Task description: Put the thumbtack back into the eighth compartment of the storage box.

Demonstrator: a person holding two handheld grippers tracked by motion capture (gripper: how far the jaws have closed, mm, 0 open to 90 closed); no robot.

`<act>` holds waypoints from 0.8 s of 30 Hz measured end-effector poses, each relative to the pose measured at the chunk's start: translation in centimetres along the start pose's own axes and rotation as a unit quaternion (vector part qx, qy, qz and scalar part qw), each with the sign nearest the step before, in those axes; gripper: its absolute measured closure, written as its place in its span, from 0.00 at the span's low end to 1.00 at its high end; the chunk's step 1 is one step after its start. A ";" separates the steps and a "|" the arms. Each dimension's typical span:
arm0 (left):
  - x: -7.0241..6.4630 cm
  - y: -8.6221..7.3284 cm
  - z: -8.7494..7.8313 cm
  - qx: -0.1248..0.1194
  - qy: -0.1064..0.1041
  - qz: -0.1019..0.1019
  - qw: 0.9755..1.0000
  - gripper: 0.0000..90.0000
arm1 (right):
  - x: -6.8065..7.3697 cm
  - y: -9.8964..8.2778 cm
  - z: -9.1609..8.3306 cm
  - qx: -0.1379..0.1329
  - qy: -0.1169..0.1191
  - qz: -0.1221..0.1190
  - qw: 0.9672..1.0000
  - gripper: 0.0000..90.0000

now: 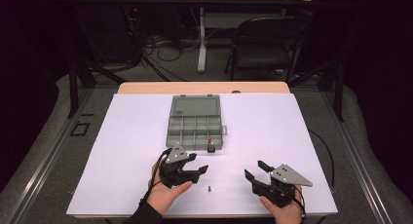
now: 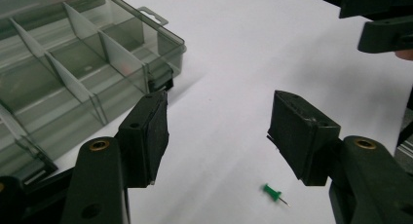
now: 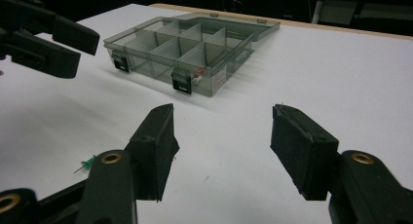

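A small green push pin (image 1: pixel 210 189) lies on the white table sheet between my two grippers, near the front edge. My left gripper (image 1: pixel 197 177) hangs open just left of and above it; in the left gripper view the pin (image 2: pixel 272 192) lies below the gap, close to the right-hand pad (image 2: pixel 297 136). My right gripper (image 1: pixel 254 169) stands open to the right with nothing between its jaws; its own view shows the pin (image 3: pixel 87 163) off to the lower left. A clear grey compartment box (image 1: pixel 174 129) sits open behind the grippers, with a small red item (image 1: pixel 210 140) in its front right cell.
The box's lid (image 1: pixel 195 106) lies flat behind the tray. Its two black latches (image 3: pixel 182 83) face me. The white sheet (image 1: pixel 292 131) covers the table, and a folding chair (image 1: pixel 265 44) stands beyond the far edge.
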State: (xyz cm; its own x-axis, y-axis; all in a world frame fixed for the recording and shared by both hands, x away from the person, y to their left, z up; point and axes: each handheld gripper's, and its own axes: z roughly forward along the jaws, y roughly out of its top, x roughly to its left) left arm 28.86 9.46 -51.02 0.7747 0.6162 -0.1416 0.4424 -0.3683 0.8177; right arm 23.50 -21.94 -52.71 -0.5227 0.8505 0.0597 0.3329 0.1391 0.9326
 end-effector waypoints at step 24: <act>-2.6 -3.7 2.1 0.046 -0.033 -0.014 0.998 0.62 | 0.0 0.0 -0.1 -0.002 -0.001 -0.002 1.000 0.46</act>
State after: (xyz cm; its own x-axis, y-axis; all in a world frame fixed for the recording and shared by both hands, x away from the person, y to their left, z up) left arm 26.15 7.77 -54.78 0.7880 0.5813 -0.2028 0.5018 -0.4156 0.7586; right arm 23.47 -22.01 -52.70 -0.5227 0.8507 0.0549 0.3273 0.1408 0.9344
